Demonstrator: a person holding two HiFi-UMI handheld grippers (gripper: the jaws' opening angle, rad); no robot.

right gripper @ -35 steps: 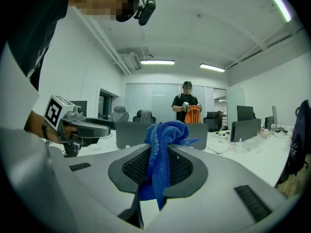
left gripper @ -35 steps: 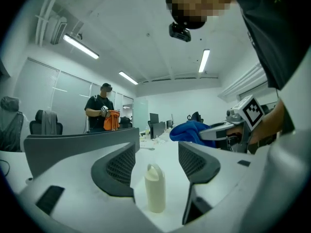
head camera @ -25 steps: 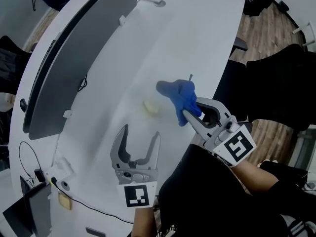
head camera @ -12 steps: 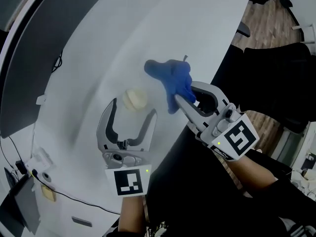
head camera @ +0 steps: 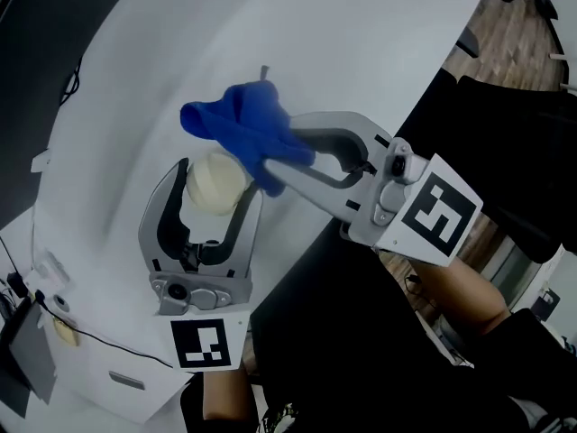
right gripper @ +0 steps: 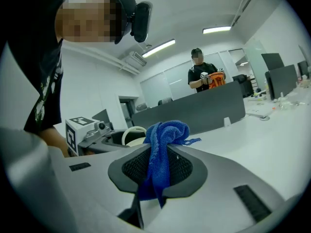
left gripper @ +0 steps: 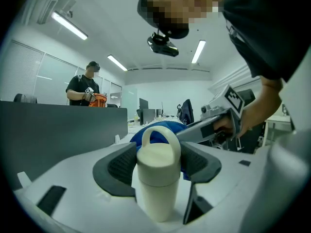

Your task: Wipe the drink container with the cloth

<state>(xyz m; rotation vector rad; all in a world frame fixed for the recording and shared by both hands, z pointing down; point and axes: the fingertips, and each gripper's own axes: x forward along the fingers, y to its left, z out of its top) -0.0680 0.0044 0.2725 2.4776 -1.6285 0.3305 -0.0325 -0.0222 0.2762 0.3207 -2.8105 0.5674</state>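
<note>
A cream drink container (head camera: pixel 209 186) with a loop handle stands upright on the white table (head camera: pixel 361 43). My left gripper (head camera: pixel 216 180) is around it and its jaws are closing. In the left gripper view both pads meet the sides of the container's (left gripper: pixel 158 178) lid. My right gripper (head camera: pixel 279 156) is shut on a bunched blue cloth (head camera: pixel 242 126). The cloth hangs just above and beside the container's top and hides part of it in the head view. In the right gripper view the cloth (right gripper: pixel 165 135) is pinched between the pads, with the container's handle (right gripper: pixel 132 131) just behind it.
A dark grey partition (head camera: pixel 36 61) runs along the table's far left side. Cables and small devices (head camera: pixel 18 296) lie at the near left corner. The table's edge curves close on the right, with a black chair (head camera: pixel 532 152) beyond. Another person (right gripper: pixel 201 74) stands far behind the partition.
My left gripper has moved forward until the container stands between its jaws. My right gripper has carried the cloth left, up to the container's top. The head view has come closer.
</note>
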